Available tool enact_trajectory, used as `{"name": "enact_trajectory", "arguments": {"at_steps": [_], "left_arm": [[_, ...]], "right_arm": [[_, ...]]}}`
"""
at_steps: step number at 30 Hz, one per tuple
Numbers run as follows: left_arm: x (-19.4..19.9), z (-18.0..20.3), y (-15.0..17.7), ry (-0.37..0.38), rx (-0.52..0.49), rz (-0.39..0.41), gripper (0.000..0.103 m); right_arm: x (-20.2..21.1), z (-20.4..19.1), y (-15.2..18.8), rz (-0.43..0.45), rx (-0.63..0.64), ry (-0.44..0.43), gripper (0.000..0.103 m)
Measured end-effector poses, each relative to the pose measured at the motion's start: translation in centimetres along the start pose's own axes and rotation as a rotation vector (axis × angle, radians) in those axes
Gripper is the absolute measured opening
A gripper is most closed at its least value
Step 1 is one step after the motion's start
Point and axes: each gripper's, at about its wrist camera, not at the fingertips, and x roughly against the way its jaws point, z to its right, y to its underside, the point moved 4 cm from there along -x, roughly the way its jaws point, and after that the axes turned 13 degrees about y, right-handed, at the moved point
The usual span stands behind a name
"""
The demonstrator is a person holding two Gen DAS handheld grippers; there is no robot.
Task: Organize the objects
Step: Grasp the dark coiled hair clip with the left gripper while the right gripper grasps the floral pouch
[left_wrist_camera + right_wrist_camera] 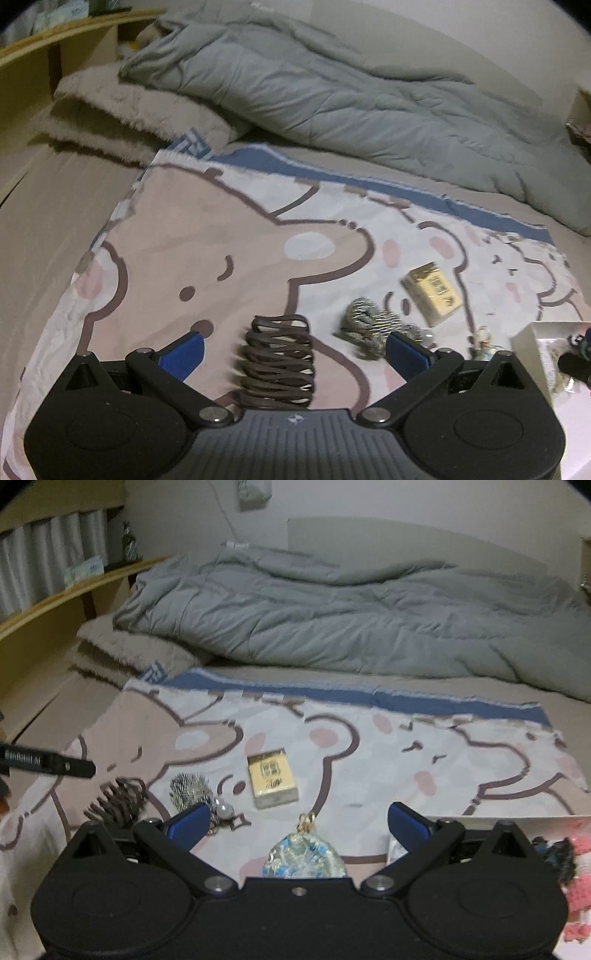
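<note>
My left gripper (293,349) is open over the cartoon-bear cloth (207,236), with a brown coiled hair tie (277,360) lying between its blue fingers. To its right lie a silver-grey scrunchie (367,323) and a small yellow box (432,293). My right gripper (297,823) is open too, low over a blue-and-gold pouch-shaped ornament (303,856). Ahead of it sit the yellow box (273,777), the silver scrunchie (190,792) and the brown hair tie (118,799). Part of the left gripper's body (48,762) shows at the left edge.
A white box (532,343) holding small items stands at the right; its pink and dark contents (569,864) show beside my right gripper. A rumpled grey duvet (332,616) and a beige fleece blanket (122,110) lie behind the cloth. A wooden shelf (66,594) runs along the left.
</note>
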Motion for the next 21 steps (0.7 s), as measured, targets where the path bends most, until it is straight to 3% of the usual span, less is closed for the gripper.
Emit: {"name": "enact_trajectory", "arguments": {"at_steps": [10, 21], "left_arm": [[-4.5, -1.2, 0.6, -0.024, 0.016, -0.074, 0.103], [-7.5, -1.8, 1.6, -0.04, 0.017, -0.144, 0.102]], "right_arm": [[-5.2, -1.5, 3.0, -0.086, 0.086, -0.04, 0.103], [-8.6, -2.7, 5.2, -0.184, 0.145, -0.021, 0.103]]}}
